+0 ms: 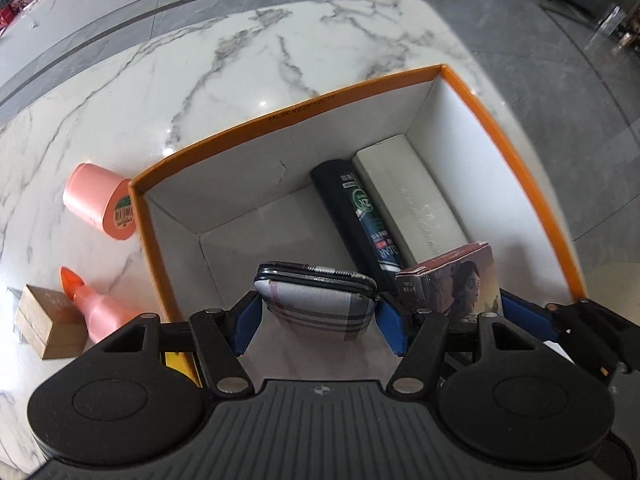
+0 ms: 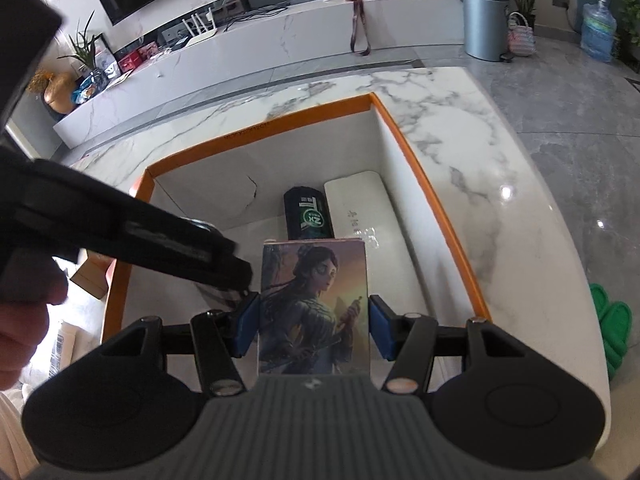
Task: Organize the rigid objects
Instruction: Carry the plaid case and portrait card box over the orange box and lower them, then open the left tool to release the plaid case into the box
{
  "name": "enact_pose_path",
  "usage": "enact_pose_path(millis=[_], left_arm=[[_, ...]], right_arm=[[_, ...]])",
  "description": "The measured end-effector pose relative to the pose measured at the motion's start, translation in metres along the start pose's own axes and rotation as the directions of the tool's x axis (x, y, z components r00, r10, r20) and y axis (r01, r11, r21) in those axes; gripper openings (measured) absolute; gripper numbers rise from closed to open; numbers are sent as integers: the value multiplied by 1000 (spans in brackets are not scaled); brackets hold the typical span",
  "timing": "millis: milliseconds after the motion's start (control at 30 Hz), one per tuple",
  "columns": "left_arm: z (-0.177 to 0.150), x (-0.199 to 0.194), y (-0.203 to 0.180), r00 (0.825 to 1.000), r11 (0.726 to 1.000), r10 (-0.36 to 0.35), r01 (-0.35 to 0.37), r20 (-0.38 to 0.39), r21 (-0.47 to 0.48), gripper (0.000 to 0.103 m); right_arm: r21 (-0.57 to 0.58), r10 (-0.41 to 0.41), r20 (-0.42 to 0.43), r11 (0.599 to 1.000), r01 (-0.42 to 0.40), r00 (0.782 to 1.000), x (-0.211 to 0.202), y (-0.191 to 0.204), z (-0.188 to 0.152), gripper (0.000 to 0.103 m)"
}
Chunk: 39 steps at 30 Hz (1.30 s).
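A: What have your left tongs point(image 1: 318, 316) got?

B: Your left tongs are clamped on a plaid zip pouch point(image 1: 316, 300), both blue pads pressed to its sides, and you hold it over the open orange box point(image 1: 516, 160) on the marble counter point(image 1: 200, 72).

A: And the right tongs point(image 2: 314, 328)?

B: Your right tongs grip a picture box point(image 2: 314, 308) printed with a painted figure holding a blade; it fills the gap between the pads, just right of the pouch, above the box's near end.

A: Anything readable?

B: Ahead of both tongs, on the box floor, lies a dark bottle point(image 1: 360, 216) with a green round label that reads "ZX" in the right view; the rest of its print is too small to read. Touching its right side lies a long white case point(image 1: 412, 196) with faint script you cannot make out. The box's far rim carries small lettering, roughly "ML30X22X12CM".

A: Outside the box?

B: Left of your left tongs: a pink tub point(image 1: 100, 206) on its side with a barcode sticker, a pink bottle point(image 1: 96, 308) with an orange cap, and a small cardboard box point(image 1: 46, 326) touching it.
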<state>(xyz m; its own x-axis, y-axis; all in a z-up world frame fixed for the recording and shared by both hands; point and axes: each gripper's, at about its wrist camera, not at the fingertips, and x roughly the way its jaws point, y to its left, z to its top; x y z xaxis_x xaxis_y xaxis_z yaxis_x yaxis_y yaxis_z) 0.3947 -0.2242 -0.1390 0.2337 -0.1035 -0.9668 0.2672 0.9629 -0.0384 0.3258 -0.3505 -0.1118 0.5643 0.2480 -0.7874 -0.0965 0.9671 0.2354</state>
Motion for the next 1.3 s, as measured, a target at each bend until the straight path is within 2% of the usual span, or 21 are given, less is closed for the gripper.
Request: enact_pose_path(millis=[233, 367, 467, 633, 767, 900, 967, 1067, 1167, 1300], left_arm=[[14, 3, -4, 998, 999, 34, -35, 45, 23, 71], [15, -8, 3, 996, 999, 5, -8, 87, 31, 73], [11, -25, 13, 990, 999, -23, 19, 136, 29, 70], [-7, -58, 37, 970, 998, -42, 50, 240, -27, 68], [-25, -67, 60, 964, 994, -23, 51, 266, -100, 57], [-39, -57, 80, 969, 983, -45, 86, 242, -161, 49], [-44, -50, 89, 970, 974, -79, 124, 231, -191, 46], [-49, -44, 102, 963, 955, -129, 185, 238, -233, 45], [-52, -42, 111, 955, 941, -168, 229, 245, -247, 45], [-52, -42, 118, 945, 931, -199, 265, 258, -252, 45]], right_arm=[[-15, 5, 6, 1000, -5, 1000, 16, 1, 11, 58], [-30, -4, 14, 1000, 4, 1000, 22, 5, 15, 58], [-33, -8, 12, 999, 8, 1000, 23, 6, 16, 58], [-54, -18, -1, 998, 18, 1000, 24, 10, 16, 58], [-127, -74, -12, 989, 72, 997, 31, 25, 19, 58], [-255, -214, 17, 943, 212, 977, 43, 48, 24, 58], [-305, -253, 24, 920, 248, 967, 51, 57, 26, 58], [-373, -287, 38, 885, 280, 957, 62, 73, 28, 58], [-463, -336, 63, 824, 326, 940, 76, 87, 25, 58], [-547, -346, 59, 773, 320, 936, 88, 94, 22, 58]])
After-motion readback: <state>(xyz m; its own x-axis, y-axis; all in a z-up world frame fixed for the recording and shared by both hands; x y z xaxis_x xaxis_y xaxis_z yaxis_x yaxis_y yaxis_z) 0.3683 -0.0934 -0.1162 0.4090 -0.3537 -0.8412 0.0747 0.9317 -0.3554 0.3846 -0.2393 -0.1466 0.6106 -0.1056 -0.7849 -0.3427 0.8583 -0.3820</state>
